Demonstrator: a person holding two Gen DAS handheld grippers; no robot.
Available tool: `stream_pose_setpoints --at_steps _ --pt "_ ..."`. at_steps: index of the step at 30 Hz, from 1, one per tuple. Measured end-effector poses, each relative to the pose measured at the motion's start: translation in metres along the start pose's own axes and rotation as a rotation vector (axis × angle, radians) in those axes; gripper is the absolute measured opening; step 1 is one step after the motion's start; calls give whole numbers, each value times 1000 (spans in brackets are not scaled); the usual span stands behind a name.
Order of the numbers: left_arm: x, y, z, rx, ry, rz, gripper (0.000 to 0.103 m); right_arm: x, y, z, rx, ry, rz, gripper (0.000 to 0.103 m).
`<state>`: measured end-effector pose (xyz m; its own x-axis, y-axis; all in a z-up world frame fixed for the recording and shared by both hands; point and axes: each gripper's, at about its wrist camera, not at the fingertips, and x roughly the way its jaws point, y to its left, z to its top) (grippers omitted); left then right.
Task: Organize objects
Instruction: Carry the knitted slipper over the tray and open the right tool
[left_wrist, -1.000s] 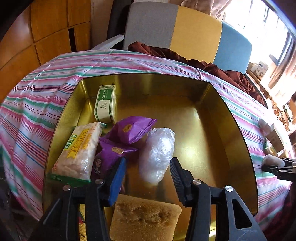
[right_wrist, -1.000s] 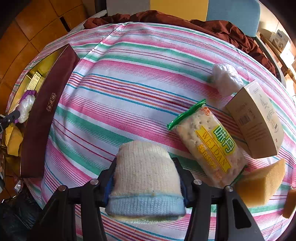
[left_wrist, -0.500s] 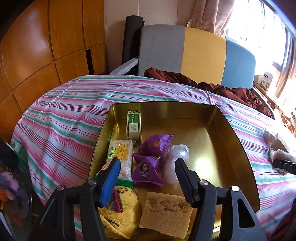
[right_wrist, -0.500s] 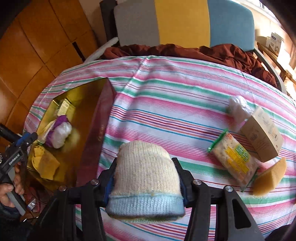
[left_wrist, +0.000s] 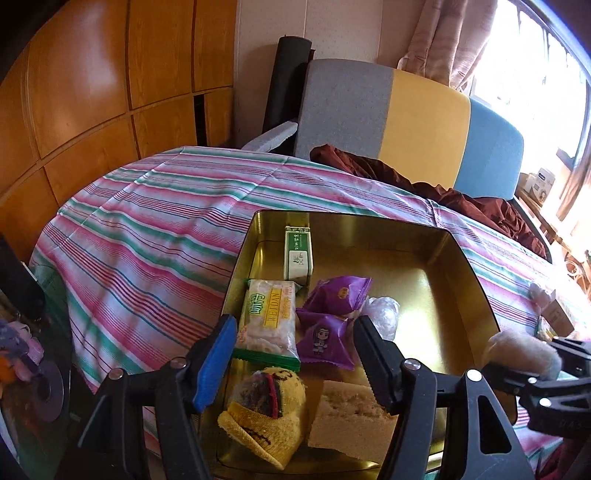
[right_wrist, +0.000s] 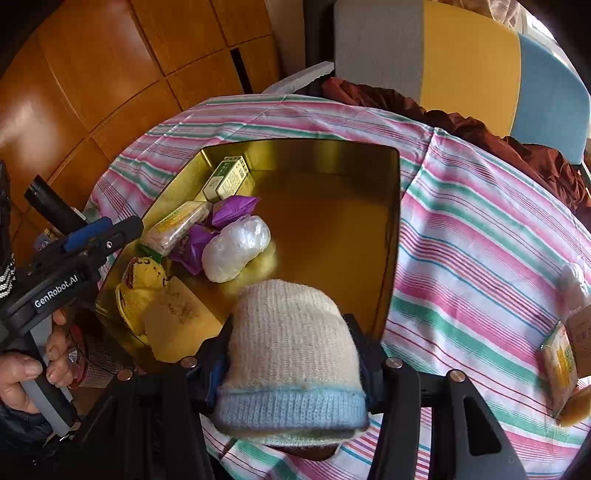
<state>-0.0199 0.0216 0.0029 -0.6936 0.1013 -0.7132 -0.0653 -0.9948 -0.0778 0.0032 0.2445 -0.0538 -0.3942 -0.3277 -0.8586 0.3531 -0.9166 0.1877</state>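
Observation:
A gold tin box (left_wrist: 458, 258) (right_wrist: 391, 206) sits on the striped tablecloth. It holds a green box (left_wrist: 298, 253), a cracker pack (left_wrist: 266, 325), two purple packets (left_wrist: 327, 317), a white wrapped bundle (right_wrist: 236, 253), a yellow knit hat (left_wrist: 266, 413) and a sponge (left_wrist: 351, 421). My left gripper (left_wrist: 295, 354) is open and empty above the tin's near edge. My right gripper (right_wrist: 291, 354) is shut on a cream knit hat with a blue brim (right_wrist: 291, 354), held over the tin's near right corner; it also shows in the left wrist view (left_wrist: 517, 350).
On the cloth to the right lie a cracker pack (right_wrist: 561, 373), a cardboard box (right_wrist: 581, 332), a white bundle (right_wrist: 570, 277) and a sponge (right_wrist: 576, 406). A grey, yellow and blue chair (left_wrist: 406, 122) with brown cloth (left_wrist: 443, 184) stands behind the table. Wooden panels (left_wrist: 92, 92) are at left.
My left gripper has pulled back and up from the tin, open. My right gripper has carried the cream hat left, from the open cloth to the tin's edge.

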Motion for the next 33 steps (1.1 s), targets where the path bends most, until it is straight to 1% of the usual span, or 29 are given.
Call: stream_pose_setpoints --at_steps 5,7,8,11,14,18,22,25,30,33 --pt "0 14 -1 -31 1 23 67 23 15 -4 -32 58 20 56" --pt "0 18 -3 -37 2 28 67 32 19 -8 -37 90 45 56" --pt "0 19 -3 -39 2 29 67 33 22 -10 -47 89 52 57" --pt "-1 20 -4 -40 -2 32 72 34 26 -12 -38 94 116 58" --pt "-1 18 -4 -33 -4 32 72 32 29 -13 -40 80 130 58" --pt "-5 15 -4 -18 -16 35 73 19 28 -12 -50 36 119 58" --pt "-7 12 -2 -9 -25 30 74 2 20 -10 -38 -9 105 65" --pt "-10 10 -2 -1 -31 28 75 -11 9 -10 -15 -41 91 65" --pt "-14 3 -1 21 -37 27 75 -29 -21 -12 49 -78 40 66" --pt "-15 -3 0 37 -36 22 75 -41 -50 -14 96 -93 -21 68"
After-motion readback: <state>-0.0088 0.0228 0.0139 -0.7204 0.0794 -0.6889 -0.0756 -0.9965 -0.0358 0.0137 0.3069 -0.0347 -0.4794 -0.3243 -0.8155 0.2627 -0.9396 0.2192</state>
